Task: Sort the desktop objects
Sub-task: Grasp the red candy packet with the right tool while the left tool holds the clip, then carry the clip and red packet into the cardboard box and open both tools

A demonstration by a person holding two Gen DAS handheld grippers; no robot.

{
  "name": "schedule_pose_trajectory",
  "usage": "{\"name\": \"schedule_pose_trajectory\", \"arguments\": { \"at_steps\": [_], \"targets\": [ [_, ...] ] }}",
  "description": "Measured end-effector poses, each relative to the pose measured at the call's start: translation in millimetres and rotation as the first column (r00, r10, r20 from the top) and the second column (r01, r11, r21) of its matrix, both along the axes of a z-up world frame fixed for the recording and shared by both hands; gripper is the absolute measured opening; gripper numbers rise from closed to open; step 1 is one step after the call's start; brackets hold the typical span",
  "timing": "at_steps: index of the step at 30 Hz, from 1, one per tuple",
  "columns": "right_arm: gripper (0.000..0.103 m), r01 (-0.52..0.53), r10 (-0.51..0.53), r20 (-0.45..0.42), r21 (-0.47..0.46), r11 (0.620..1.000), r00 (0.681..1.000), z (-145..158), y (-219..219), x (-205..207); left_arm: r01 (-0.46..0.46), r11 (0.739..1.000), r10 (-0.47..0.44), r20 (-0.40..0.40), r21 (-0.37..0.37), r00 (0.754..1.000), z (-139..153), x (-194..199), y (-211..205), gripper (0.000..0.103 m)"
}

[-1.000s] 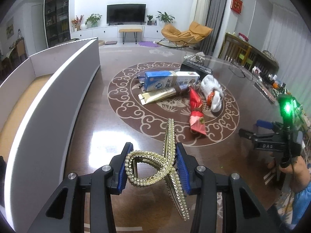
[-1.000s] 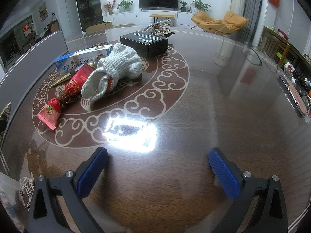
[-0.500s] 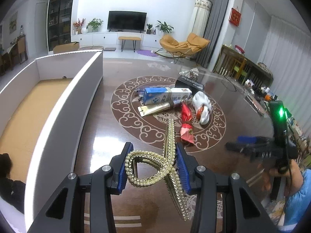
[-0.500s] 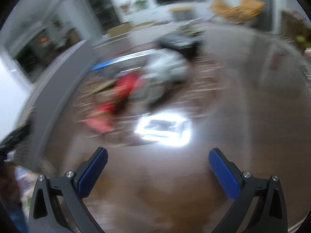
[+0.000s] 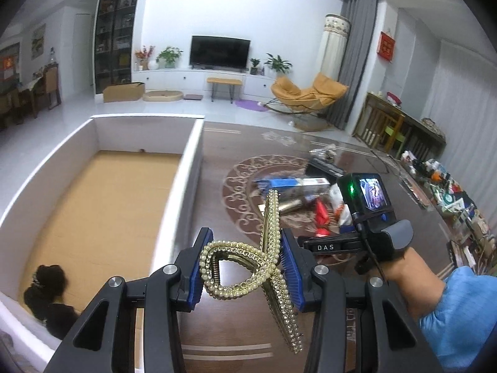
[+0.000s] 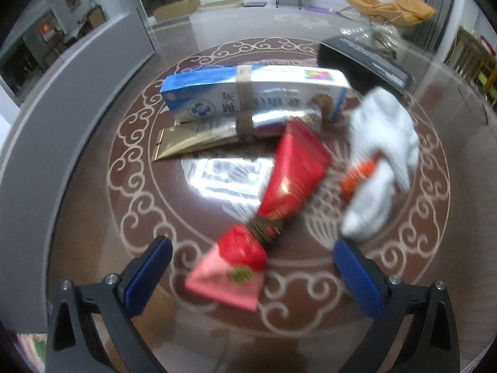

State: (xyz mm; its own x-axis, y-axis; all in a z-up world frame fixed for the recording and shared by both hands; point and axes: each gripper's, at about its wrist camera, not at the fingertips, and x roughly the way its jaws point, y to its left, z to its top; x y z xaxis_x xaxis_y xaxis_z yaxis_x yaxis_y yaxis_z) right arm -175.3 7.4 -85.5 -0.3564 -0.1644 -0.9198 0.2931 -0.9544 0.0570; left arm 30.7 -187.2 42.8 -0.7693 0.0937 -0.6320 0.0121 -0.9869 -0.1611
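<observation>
Left claw clamps my pearl hair clip — carried beside the white box (its likely bin) | right claw gapes empty above red packet — next pick, I judge.

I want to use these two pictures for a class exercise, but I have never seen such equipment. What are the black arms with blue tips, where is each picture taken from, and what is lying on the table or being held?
There is no robot: a person holds a hand-operated two-finger gripper in each hand, and a wide-angle camera on each looks along its fingers.

One picture is from the left gripper. Its blue pads are shut on a gold hair clip set with pearls. Beside it stands a white storage box with a tan floor and something dark in one corner. The right hand shows here too.

The other picture is from the right gripper, open and empty above the brown table. On the table lie a red wrapped packet, a blue and white carton, a gold tube, a white glove and a black box.
</observation>
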Motion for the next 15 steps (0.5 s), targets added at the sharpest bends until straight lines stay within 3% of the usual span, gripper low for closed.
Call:
{"name": "schedule_pose_trajectory", "arguments": {
  "at_steps": [1,3,4,5,6,7,15],
  "targets": [
    [0.101,-0.007,0.007,-0.010,0.029,1.000,1.000,-1,-6,-1,-0.007,1.000,0.007,0.004,0.001,1.000,-1,0,-3,0.044],
    [0.071,-0.013,0.015,-0.058,0.045,0.999,0.998,4,-8,1,-0.020,1.000,0.020,0.014,0.003,1.000,-5,0,-10,0.044],
    [0.062,-0.010,0.014,-0.078,0.041,0.999,0.997,7,-6,2,-0.026,1.000,0.026,0.018,0.003,1.000,-7,0,-12,0.044],
    [0.043,-0.010,0.014,-0.091,0.037,0.999,0.996,10,-3,4,-0.029,1.000,0.029,0.021,0.003,0.999,-8,0,-14,0.044],
    [0.031,-0.013,0.015,-0.093,0.027,1.000,0.996,11,-1,4,-0.031,1.000,0.031,0.025,0.003,0.999,-10,0,-15,0.044],
    [0.025,-0.015,0.016,-0.095,0.012,1.000,0.995,12,3,5,-0.032,0.999,0.032,0.029,0.004,0.999,-12,-1,-16,0.044],
    [0.023,-0.027,0.017,-0.099,-0.094,0.995,0.995,25,31,21,-0.031,0.999,0.030,0.028,0.011,0.999,-15,0,-16,0.044]
  ]
}}
